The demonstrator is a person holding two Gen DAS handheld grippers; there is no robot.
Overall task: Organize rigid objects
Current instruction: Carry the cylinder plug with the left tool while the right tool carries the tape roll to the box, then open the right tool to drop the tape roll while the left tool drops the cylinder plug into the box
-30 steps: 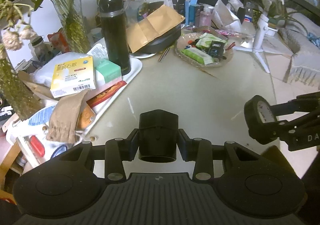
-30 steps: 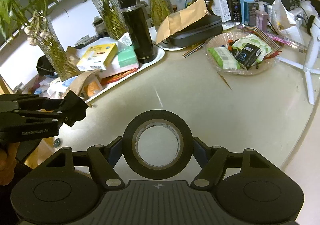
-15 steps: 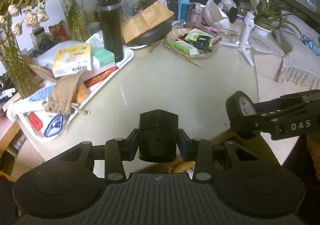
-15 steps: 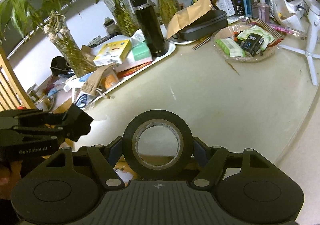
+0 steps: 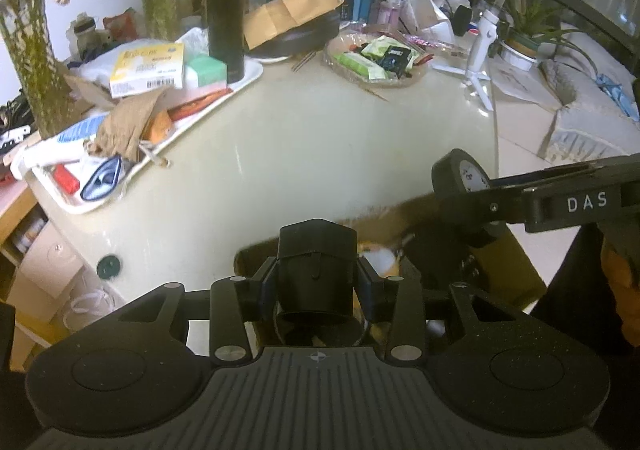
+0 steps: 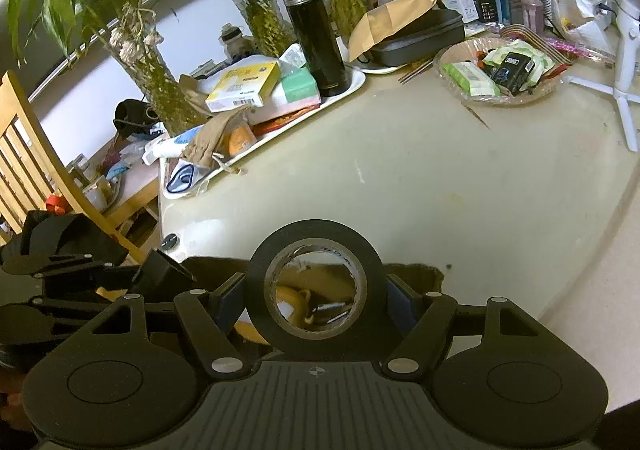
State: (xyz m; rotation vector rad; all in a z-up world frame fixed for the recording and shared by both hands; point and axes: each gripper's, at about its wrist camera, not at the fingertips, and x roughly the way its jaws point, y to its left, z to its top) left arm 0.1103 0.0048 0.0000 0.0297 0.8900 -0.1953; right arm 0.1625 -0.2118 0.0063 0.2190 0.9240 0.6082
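Note:
My left gripper is shut on a black cylindrical cap-like piece. My right gripper is shut on a roll of black tape, held upright with its hole facing the camera. Both are off the near edge of the table, over an open cardboard box with yellow and white items inside. The right gripper with the tape also shows in the left wrist view. The left gripper shows at the left of the right wrist view.
The cream table carries a white tray with boxes and a black flask, a dish of packets, a black case under a brown envelope and a white tripod. Plant vases stand behind; a wooden chair is at left.
Both grippers have pulled back from over the table to beyond its near edge and now hang over the cardboard box, each still holding its object.

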